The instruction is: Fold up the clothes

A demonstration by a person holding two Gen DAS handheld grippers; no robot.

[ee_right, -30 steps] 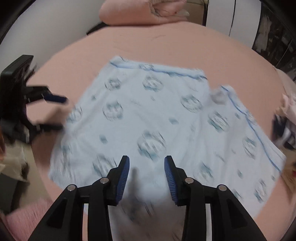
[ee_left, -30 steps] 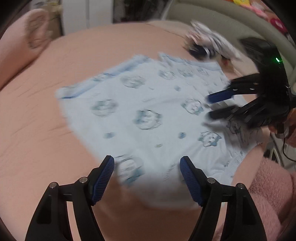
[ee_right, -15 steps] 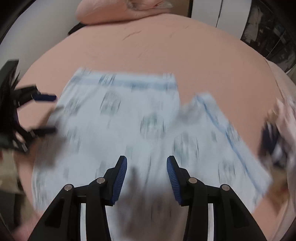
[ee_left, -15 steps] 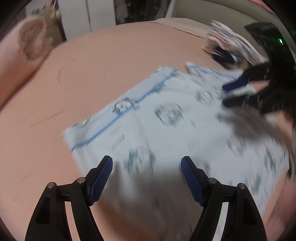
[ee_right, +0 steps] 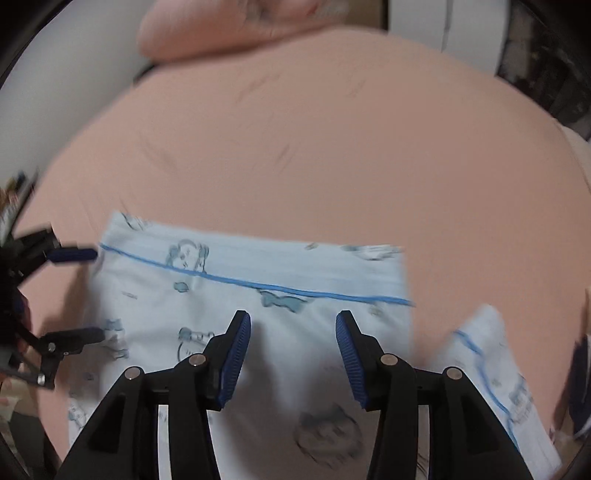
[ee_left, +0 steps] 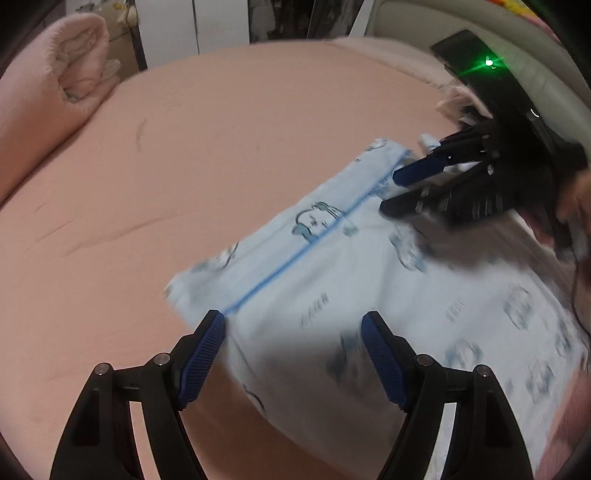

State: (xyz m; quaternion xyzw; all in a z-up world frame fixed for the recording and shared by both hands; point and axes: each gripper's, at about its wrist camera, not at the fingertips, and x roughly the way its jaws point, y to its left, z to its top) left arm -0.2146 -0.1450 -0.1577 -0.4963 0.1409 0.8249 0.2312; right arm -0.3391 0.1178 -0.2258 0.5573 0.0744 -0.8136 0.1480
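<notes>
A light blue garment (ee_left: 332, 273) with cartoon prints and a blue stripe lies flat on the pink bed; it also shows in the right wrist view (ee_right: 258, 295). My left gripper (ee_left: 293, 336) is open and empty, just above the garment's near corner. My right gripper (ee_right: 293, 328) is open and empty, low over the garment below the stripe. Each gripper shows in the other's view: the right one (ee_left: 391, 192) open at the garment's far end, the left one (ee_right: 98, 295) open at the garment's left edge.
The pink bed sheet (ee_left: 221, 147) stretches around the garment. A rolled pink blanket (ee_left: 55, 81) lies at the far left of the left wrist view, and shows at the top of the right wrist view (ee_right: 240, 22). More clothes (ee_left: 461, 107) lie behind the right gripper.
Both grippers have moved forward and lower over the garment, toward its striped edge. Both stay open. The garment lies as before.
</notes>
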